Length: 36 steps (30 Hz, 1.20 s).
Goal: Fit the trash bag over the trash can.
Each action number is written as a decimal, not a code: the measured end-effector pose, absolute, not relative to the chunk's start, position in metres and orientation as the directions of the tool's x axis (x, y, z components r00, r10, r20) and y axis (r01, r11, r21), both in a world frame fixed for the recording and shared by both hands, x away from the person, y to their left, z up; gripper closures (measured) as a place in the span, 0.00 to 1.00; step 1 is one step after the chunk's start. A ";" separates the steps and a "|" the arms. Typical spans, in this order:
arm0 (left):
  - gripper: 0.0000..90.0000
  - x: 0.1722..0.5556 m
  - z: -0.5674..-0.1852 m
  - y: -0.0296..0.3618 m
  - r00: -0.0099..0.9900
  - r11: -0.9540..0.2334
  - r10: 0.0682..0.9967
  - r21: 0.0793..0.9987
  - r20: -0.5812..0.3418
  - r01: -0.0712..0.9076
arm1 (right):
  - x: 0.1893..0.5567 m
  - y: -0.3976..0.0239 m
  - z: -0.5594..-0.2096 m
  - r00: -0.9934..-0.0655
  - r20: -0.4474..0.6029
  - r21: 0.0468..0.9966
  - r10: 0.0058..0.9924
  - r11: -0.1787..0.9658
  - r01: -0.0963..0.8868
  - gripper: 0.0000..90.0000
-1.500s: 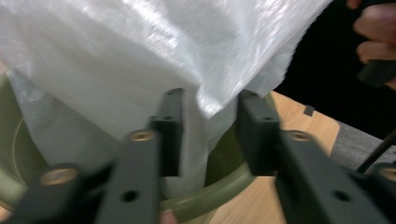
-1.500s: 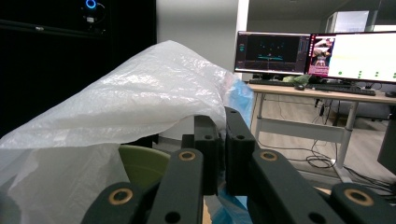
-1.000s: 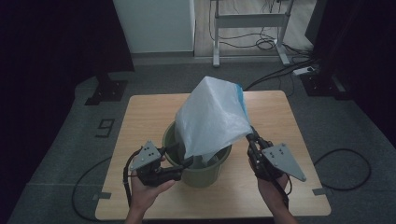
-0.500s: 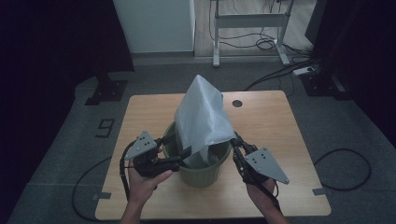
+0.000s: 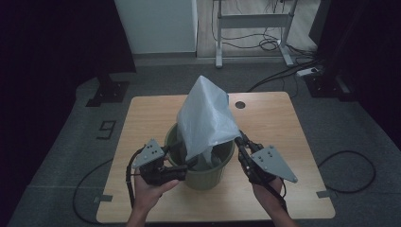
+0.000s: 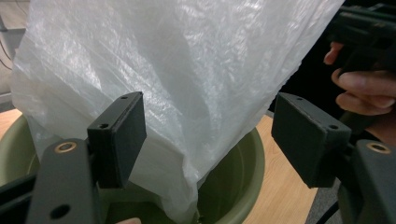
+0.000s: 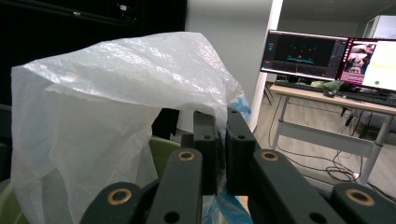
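A white translucent plastic bag (image 5: 205, 118) stands up out of a green round bin (image 5: 203, 177) on the wooden table (image 5: 151, 113). My right gripper (image 5: 239, 138) is at the bin's right rim, shut on the bag's edge. In the right gripper view its jaws (image 7: 222, 126) are pressed together with the bag (image 7: 107, 107) billowing to their left over the bin (image 7: 161, 147). My left gripper (image 5: 187, 163) is at the bin's front left rim, open. In the left gripper view its jaws (image 6: 210, 126) stand wide apart, with the bag (image 6: 187, 70) hanging between them above the bin rim (image 6: 250, 168).
A dark round hole (image 5: 240, 104) sits in the table's far edge. Behind the table are a white cabinet (image 5: 156, 23), a desk frame (image 5: 253, 21) and floor cables (image 5: 350, 165). Monitors (image 7: 327, 56) show in the right gripper view. The right hand (image 6: 364, 79) shows in the left gripper view.
The bag has swung from leaning right to standing more upright over the bin. My right gripper has moved left, closer to the bin's rim. The left gripper has barely moved.
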<state>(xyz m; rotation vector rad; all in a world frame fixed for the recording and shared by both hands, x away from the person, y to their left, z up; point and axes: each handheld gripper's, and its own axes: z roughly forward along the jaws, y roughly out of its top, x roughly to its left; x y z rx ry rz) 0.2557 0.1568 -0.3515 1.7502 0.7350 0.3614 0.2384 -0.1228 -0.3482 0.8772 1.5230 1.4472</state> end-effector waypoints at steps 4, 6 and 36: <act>0.34 0.259 -0.351 0.154 0.744 -0.162 0.659 0.946 -0.108 0.281 | 0.238 -0.122 -0.347 -0.408 -0.107 0.994 0.907 0.090 -0.061 0.93; 0.47 0.261 -0.350 0.153 0.741 -0.167 0.665 0.947 -0.097 0.274 | 0.238 -0.121 -0.345 -0.411 -0.110 0.994 0.905 0.091 -0.067 0.93; 1.00 0.267 -0.369 0.202 0.685 -0.106 0.709 0.937 -0.164 0.333 | 0.230 -0.109 -0.359 -0.602 -0.070 0.997 0.795 0.078 -0.013 0.59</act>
